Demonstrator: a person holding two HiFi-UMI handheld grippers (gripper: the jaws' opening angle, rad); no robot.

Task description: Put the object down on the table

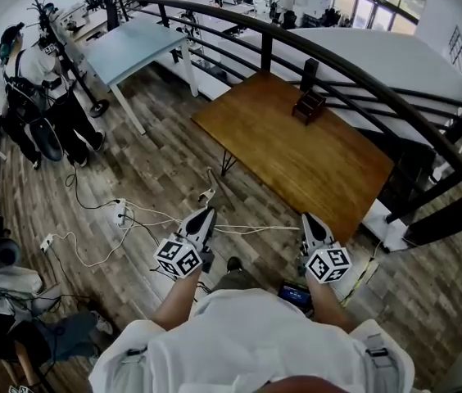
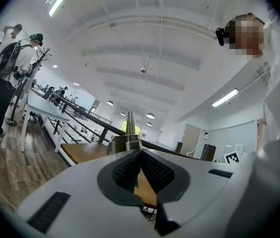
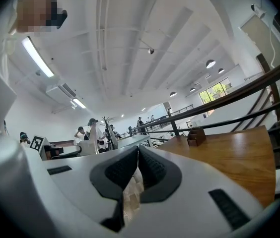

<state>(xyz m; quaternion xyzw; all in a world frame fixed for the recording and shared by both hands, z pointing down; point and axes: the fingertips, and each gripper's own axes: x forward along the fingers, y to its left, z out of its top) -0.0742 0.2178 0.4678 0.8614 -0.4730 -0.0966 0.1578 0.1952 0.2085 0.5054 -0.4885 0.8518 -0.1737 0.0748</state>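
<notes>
My left gripper is shut on a ridged metal piece with a thin rod that sticks out past the jaw tips. In the head view this piece hangs over the plank floor, short of the brown wooden table. My right gripper is shut with nothing between its pads and sits near the table's near edge. Both grippers are held close in front of the person's body.
A small dark wooden stand sits at the table's far edge by the black railing. A light blue table stands to the left. People stand further left. Cables and a power strip lie on the floor.
</notes>
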